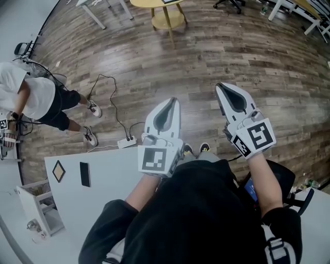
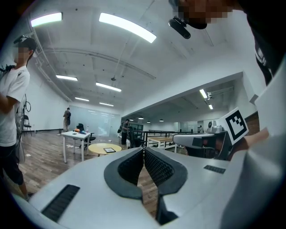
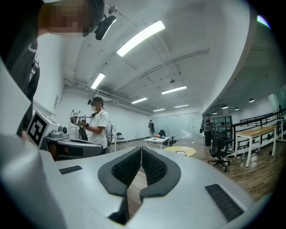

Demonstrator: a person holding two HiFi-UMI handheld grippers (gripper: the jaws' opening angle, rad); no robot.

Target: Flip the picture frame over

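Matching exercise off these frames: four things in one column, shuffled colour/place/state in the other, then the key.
Things
1. left gripper
2. round table
3. power strip
4. black rectangle

Descriptions
A. yellow
B. jaws together, nothing between them
C. lying flat on the white table
D. white, lying on the wood floor

Pairs: 1-B, 2-A, 3-D, 4-C
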